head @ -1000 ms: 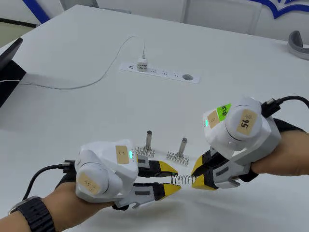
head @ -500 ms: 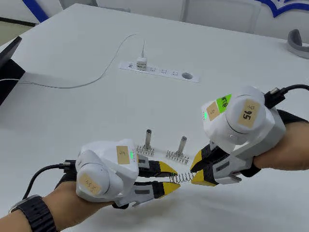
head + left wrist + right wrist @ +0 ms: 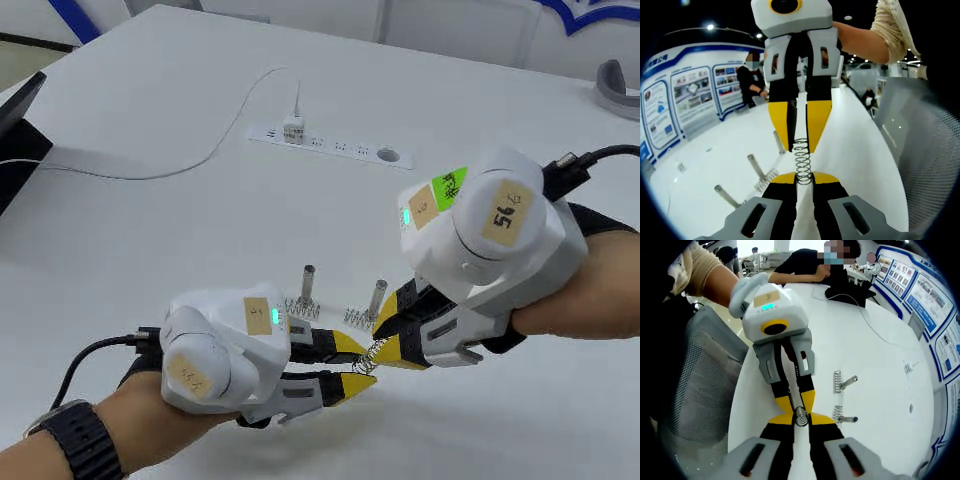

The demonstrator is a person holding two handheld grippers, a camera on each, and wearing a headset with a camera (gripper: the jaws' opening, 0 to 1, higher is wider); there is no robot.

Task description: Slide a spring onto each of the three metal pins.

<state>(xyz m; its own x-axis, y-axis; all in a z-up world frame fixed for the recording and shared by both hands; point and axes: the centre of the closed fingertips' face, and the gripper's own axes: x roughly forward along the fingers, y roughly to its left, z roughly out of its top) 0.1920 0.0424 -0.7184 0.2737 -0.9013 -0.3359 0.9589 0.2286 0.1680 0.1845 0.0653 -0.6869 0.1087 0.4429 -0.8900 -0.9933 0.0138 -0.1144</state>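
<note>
**Head view: one spring [image 3: 371, 351] gripped at both ends**

Head view showed the left hand-held gripper [image 3: 368, 367] reaching in from 8 o'clock and the right hand-held gripper [image 3: 376, 343] from 3 o'clock, with their yellow tips almost meeting. The short spring sat tilted between them. In the left gripper view, that gripper's own jaws stood narrow and were closed on the near end of the spring. The jaws of the right hand-held gripper pinched its far end at 12 o'clock. The right gripper view showed the same double grip from the other side.

On the white surface [image 3: 200, 230], one metal pin [image 3: 308, 283] stood upright at 11 o'clock from the tips. A second pin [image 3: 378, 297] stood just beside the right hand-held gripper. Loose springs [image 3: 300, 310] lay at the bases of the pins. A power strip [image 3: 340, 150] lay well apart at 12 o'clock.
</note>
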